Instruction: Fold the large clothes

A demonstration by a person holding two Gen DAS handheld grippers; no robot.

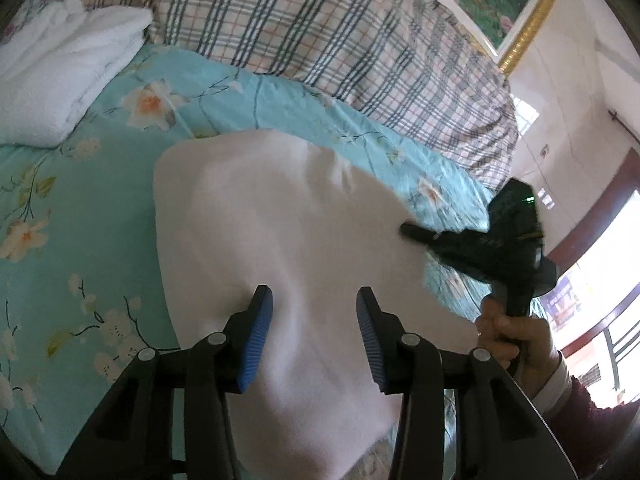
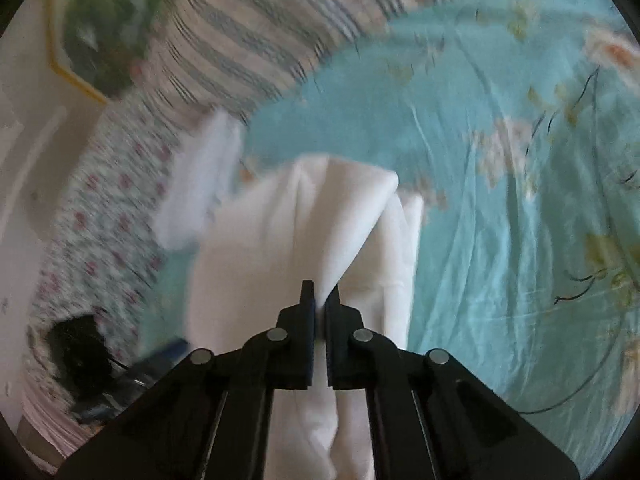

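Folding is under way: right tongs [image 2: 320, 300] clenched on the white garment [image 1: 288, 248]; left tongs [image 1: 314, 336] released astride it. Folded white stack [image 1: 60, 80] lies on the bed [image 1: 80, 208].

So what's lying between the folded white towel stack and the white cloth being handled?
Only bare turquoise floral bedsheet separates the folded white towel stack from the white cloth, seen in the left wrist view.

Left gripper [image 1: 314, 334] sits with its blue fingers [image 1: 256, 340] apart over the white garment [image 1: 280, 232] on the floral bed [image 1: 80, 240] — right gripper [image 1: 408, 230] pinches its far edge.
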